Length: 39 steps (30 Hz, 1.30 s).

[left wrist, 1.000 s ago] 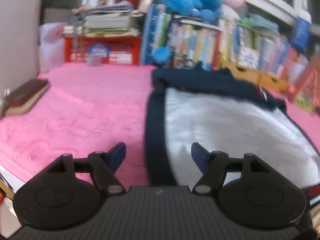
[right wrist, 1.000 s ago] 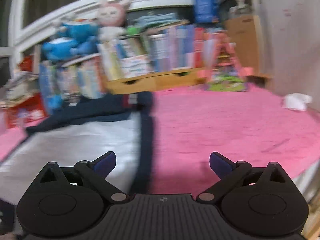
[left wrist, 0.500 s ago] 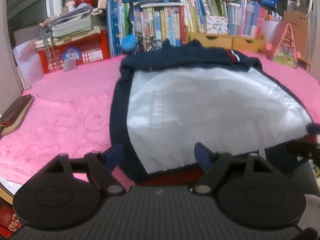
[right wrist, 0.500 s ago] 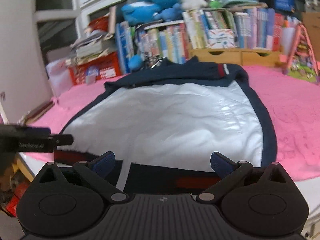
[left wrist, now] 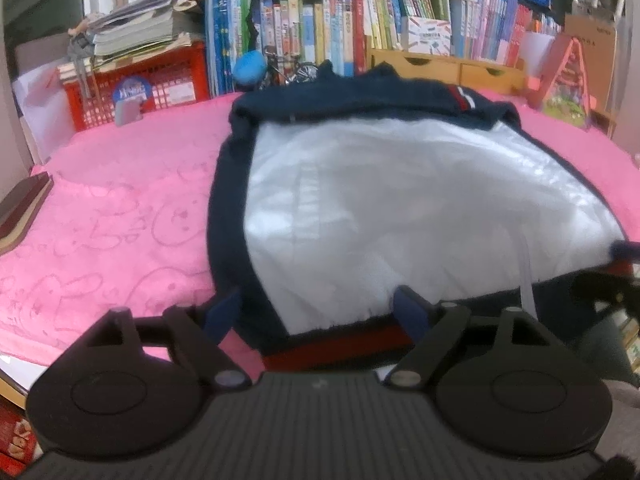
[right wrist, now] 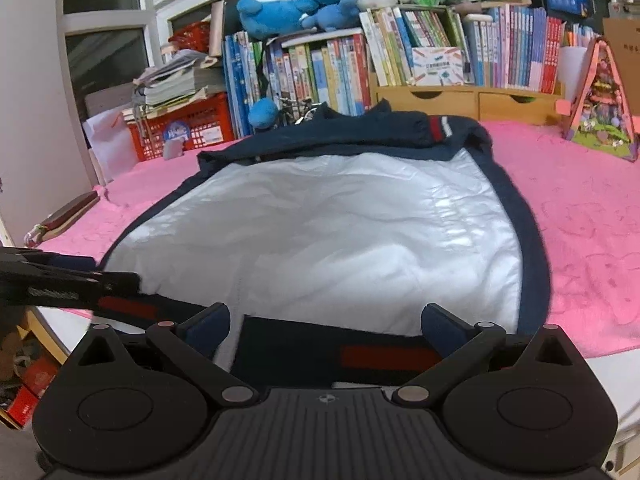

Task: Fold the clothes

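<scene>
Now both grippers face the jacket (left wrist: pixel 420 208) squarely, where a second ago each view swept blurred across the pink cover (left wrist: pixel 120 208) beside it. The jacket lies spread on the cover, its white lining up, navy sleeves folded across the far end and the red-striped hem hanging at the near edge. The left gripper (left wrist: pixel 316 312) has settled over the near left corner of the hem, its jaws spread and opening wider, with cloth below them but nothing pinched. The right gripper (right wrist: pixel 326 324) hangs over the hem toward the near right, jaws spread wide and empty. Judging from this, the approach is done and the next fold is about to start: both grippers look lined up to take the hem and carry it toward the collar.
</scene>
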{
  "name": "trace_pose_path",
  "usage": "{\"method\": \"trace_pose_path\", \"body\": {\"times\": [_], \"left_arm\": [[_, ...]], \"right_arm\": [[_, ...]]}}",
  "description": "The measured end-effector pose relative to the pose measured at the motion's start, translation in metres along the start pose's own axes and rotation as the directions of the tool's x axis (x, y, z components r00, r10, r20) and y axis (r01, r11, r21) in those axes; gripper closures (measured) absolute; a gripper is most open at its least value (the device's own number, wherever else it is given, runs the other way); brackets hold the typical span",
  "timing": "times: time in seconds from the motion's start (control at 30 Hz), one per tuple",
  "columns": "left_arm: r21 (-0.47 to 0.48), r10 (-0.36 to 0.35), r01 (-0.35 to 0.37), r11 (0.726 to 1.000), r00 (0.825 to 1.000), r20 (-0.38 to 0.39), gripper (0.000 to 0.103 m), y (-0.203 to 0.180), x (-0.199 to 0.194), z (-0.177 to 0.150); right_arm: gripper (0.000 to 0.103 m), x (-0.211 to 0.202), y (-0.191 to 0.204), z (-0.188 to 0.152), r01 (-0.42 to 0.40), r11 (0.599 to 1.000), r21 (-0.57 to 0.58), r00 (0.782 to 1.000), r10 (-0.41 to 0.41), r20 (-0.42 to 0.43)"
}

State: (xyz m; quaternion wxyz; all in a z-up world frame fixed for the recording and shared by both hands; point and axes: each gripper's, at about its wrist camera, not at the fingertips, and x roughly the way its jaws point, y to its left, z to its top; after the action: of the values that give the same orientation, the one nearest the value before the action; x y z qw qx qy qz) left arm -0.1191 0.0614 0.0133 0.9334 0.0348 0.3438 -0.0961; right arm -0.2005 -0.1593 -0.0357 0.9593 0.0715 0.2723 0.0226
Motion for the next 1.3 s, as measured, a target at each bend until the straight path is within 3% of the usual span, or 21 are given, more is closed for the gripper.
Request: {"method": "trace_pose_path", "body": {"times": [0.17, 0.23, 0.37, 0.47, 0.6, 0.67, 0.73, 0.77, 0.83, 0.87, 0.97, 1.0, 1.1, 1.3], "left_arm": [[-0.173, -0.123, 0.109, 0.979, 0.990, -0.074, 0.019, 0.044, -0.001, -0.010], [-0.242, -0.163, 0.136, 0.961, 0.982, -0.098, 0.019, 0.058, -0.001, -0.014], [-0.285, -0.217, 0.174, 0.943, 0.968, -0.127, 0.019, 0.068, 0.004, -0.020], [-0.357, -0.287, 0.230, 0.906, 0.951, -0.117, 0.019, 0.075, 0.020, -0.023], [-0.449, -0.359, 0.290, 0.845, 0.930, -0.077, 0.019, 0.079, 0.040, -0.027], [-0.470, -0.391, 0.317, 0.824, 0.918, -0.066, 0.033, 0.079, 0.045, -0.028], [-0.484, -0.428, 0.348, 0.803, 0.902, -0.062, 0.064, 0.077, 0.043, -0.028], [-0.474, -0.422, 0.342, 0.811, 0.904, -0.072, 0.068, 0.075, 0.039, -0.027], [-0.423, -0.393, 0.327, 0.845, 0.916, -0.075, 0.084, 0.069, 0.024, -0.018], [-0.405, -0.393, 0.337, 0.850, 0.918, -0.061, 0.087, 0.068, 0.016, -0.012], [-0.396, -0.429, 0.401, 0.826, 0.903, 0.019, 0.091, 0.076, 0.000, 0.014], [-0.389, -0.435, 0.417, 0.822, 0.899, 0.045, 0.091, 0.078, -0.002, 0.025], [-0.341, -0.430, 0.439, 0.831, 0.896, 0.106, 0.091, 0.080, -0.002, 0.060], [-0.261, -0.358, 0.379, 0.888, 0.925, 0.127, 0.090, 0.066, 0.034, 0.110]], "right_arm": [[0.000, -0.020, -0.040, -0.010, 0.071, 0.997, 0.030, 0.997, -0.072, 0.034], [0.000, -0.026, -0.062, -0.018, 0.101, 0.990, 0.094, 0.994, -0.103, 0.019], [0.000, -0.030, -0.099, -0.035, 0.142, 0.960, 0.242, 0.989, -0.145, -0.007], [0.000, -0.020, -0.117, -0.041, 0.054, 0.943, 0.328, 0.999, -0.050, -0.021], [0.000, 0.005, -0.120, -0.040, -0.051, 0.933, 0.356, 0.996, 0.076, -0.055], [0.005, 0.018, -0.120, -0.039, -0.093, 0.925, 0.369, 0.989, 0.129, -0.077], [0.023, 0.026, -0.119, -0.038, -0.141, 0.905, 0.400, 0.976, 0.195, -0.096], [0.040, 0.026, -0.118, -0.037, -0.160, 0.895, 0.416, 0.970, 0.221, -0.103], [0.050, 0.021, -0.117, -0.032, -0.184, 0.881, 0.436, 0.961, 0.254, -0.108], [0.052, 0.016, -0.116, -0.028, -0.185, 0.882, 0.433, 0.962, 0.254, -0.105], [0.065, -0.003, -0.116, -0.006, -0.223, 0.879, 0.421, 0.962, 0.269, -0.052], [0.074, -0.008, -0.117, 0.003, -0.240, 0.876, 0.417, 0.960, 0.277, -0.029], [0.079, -0.007, -0.120, 0.038, -0.286, 0.875, 0.390, 0.954, 0.297, 0.032], [0.080, 0.063, -0.124, 0.101, -0.270, 0.897, 0.350, 0.960, 0.278, 0.030]]}}
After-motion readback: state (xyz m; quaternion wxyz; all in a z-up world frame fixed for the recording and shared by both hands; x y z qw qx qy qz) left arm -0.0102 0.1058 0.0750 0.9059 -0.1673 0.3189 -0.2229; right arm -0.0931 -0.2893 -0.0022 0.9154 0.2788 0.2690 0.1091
